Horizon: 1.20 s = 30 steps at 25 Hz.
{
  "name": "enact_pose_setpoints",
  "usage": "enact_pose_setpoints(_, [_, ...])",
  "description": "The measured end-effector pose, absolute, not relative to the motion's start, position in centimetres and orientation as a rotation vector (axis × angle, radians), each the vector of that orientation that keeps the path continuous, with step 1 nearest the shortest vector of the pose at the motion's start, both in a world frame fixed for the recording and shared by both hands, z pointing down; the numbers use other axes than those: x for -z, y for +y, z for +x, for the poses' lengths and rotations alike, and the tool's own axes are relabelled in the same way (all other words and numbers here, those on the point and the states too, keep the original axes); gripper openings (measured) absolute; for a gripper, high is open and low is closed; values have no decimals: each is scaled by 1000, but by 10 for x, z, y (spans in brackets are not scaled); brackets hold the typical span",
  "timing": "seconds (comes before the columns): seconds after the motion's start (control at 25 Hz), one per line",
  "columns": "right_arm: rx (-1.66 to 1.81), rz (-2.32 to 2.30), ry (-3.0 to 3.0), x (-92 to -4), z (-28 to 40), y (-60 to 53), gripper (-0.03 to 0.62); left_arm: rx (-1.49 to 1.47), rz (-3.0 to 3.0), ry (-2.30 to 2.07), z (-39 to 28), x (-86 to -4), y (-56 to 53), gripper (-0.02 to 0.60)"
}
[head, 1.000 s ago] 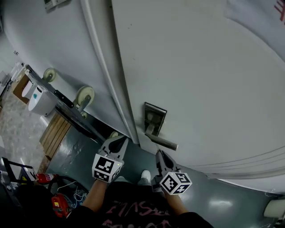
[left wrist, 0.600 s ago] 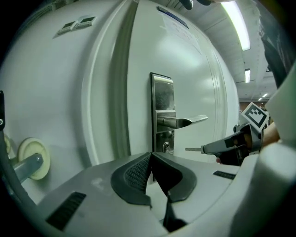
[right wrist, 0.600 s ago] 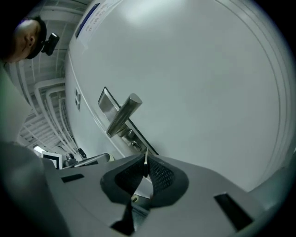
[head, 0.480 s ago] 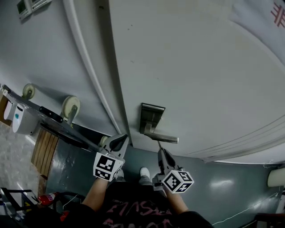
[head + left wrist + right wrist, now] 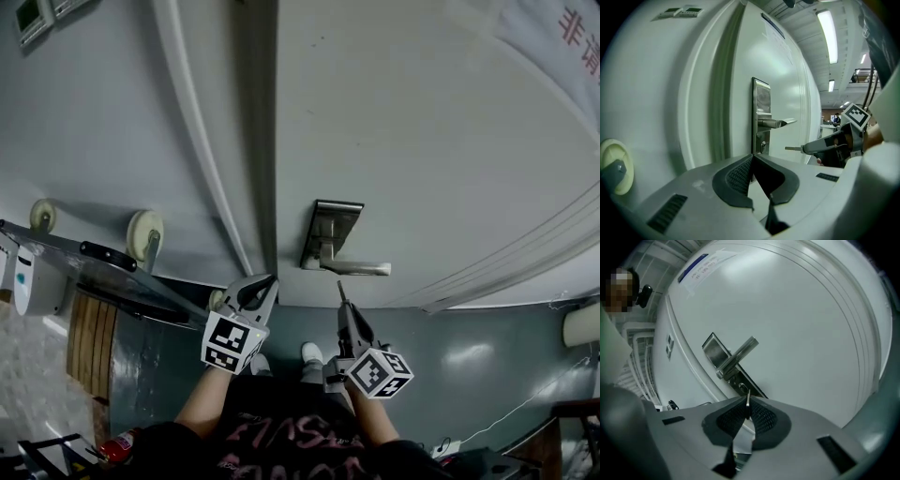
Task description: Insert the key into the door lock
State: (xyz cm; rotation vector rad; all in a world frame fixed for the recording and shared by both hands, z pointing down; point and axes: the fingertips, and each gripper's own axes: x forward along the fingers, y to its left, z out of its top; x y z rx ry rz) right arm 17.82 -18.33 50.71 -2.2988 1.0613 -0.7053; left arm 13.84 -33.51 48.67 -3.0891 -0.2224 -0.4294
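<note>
Right hand-held gripper (image 5: 748,414): I see its jaws clamped on the key (image 5: 748,399).
Key: blade points at the door lock (image 5: 742,389) below the handle (image 5: 738,355); near it, not inserted.
Left hand-held gripper (image 5: 752,159): jaws together, nothing between them.

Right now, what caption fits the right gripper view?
The right gripper aims its key at the door lock.

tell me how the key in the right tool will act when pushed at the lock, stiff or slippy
The key is a thin metal blade, so it probably stays stiff and weighs little. The right tool pinches its flat sides, so it may pivot or slide back if it meets the keyhole off-line.
</note>
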Motion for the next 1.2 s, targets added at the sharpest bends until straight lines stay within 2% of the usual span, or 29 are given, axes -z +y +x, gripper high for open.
enact_pose_setpoints(0.56, [590, -2324, 886, -495, 143, -199, 80, 389, -3033, -519, 116, -491, -335, 14])
enact_pose_setpoints(1.2, [562, -2187, 848, -487, 151, -222, 80, 345, -2995, -548, 117, -483, -344, 12])
